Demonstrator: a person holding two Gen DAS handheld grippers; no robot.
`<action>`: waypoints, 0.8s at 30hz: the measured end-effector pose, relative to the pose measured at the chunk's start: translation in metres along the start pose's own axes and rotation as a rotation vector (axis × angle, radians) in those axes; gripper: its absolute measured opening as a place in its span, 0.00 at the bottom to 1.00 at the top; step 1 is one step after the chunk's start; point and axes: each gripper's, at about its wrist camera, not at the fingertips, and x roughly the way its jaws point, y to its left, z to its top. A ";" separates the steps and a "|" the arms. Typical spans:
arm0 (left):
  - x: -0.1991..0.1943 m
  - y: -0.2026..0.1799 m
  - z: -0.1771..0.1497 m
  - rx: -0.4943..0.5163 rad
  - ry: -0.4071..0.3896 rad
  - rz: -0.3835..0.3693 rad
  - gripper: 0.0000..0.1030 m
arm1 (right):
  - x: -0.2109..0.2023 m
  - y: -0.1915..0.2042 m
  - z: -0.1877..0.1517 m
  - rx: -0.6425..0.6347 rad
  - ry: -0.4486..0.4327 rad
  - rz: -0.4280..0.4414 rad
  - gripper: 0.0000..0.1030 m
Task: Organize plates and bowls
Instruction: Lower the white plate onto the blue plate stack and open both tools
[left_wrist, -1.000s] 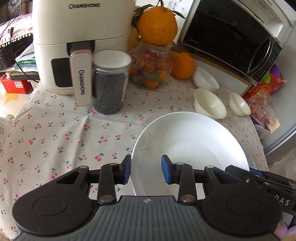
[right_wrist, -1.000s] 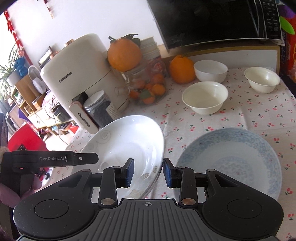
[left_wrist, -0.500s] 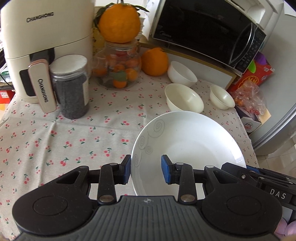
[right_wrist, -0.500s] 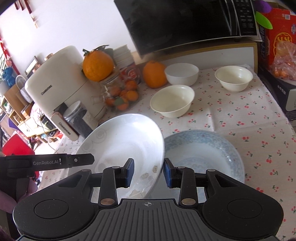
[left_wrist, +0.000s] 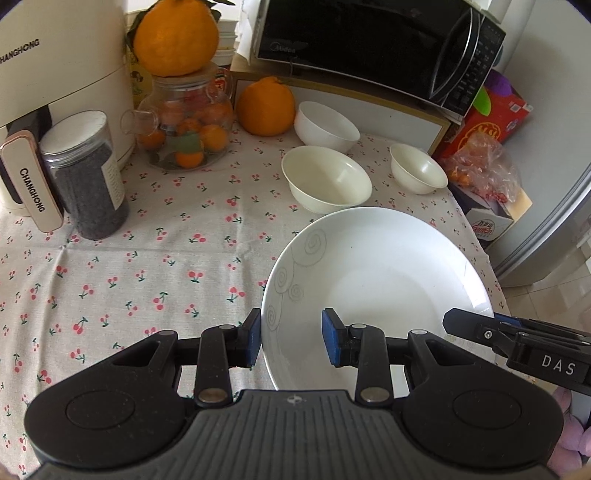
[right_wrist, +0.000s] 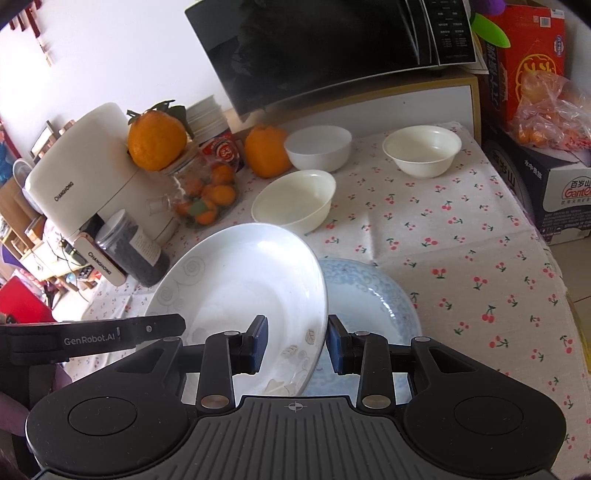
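White plate (left_wrist: 376, 295) with grey swirls raised above the tabletop (left_wrist: 155, 258), seen from the left wrist with its near left rim caught in the left gripper (left_wrist: 291, 341): one blue pad pressed against the outside of the rim, the other over the inner slope, clenched on the plate. Beyond its far edge, close by, a cream bowl (left_wrist: 327, 179); behind that a white bowl (left_wrist: 327, 127) just beside an orange (left_wrist: 266, 107); to the right, apart from both, a small bowl (left_wrist: 419, 168). All three upright on the cherry-print cloth. At the back left an air fryer (left_wrist: 62, 85), a dark-filled jar (left_wrist: 86, 177) touching its handle, and a glass jar (left_wrist: 188, 122) of small oranges with a big orange perched on top. Microwave (left_wrist: 376, 48) on a raised ledge at the rear.

From the right wrist, same white plate tilted, its right rim pinched in the right gripper (right_wrist: 295, 343), outer pad against the edge, inner pad over the leaf-printed slope, grasping the plate too. Plate overlapping the left part of a blue-patterned plate (right_wrist: 373, 295) lying flat on the cloth; touching or clear of it, cannot tell. Cream bowl just past the white plate's far edge, white bowl and small bowl further back, well apart from each other
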 end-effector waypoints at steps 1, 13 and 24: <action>0.002 -0.002 0.000 0.003 0.002 -0.001 0.30 | 0.000 -0.002 0.000 0.002 0.000 -0.004 0.32; 0.021 -0.029 -0.004 0.055 0.013 0.038 0.30 | 0.001 -0.025 0.003 0.045 0.008 -0.051 0.32; 0.035 -0.049 -0.009 0.124 0.025 0.081 0.30 | 0.008 -0.038 -0.001 0.071 0.051 -0.114 0.32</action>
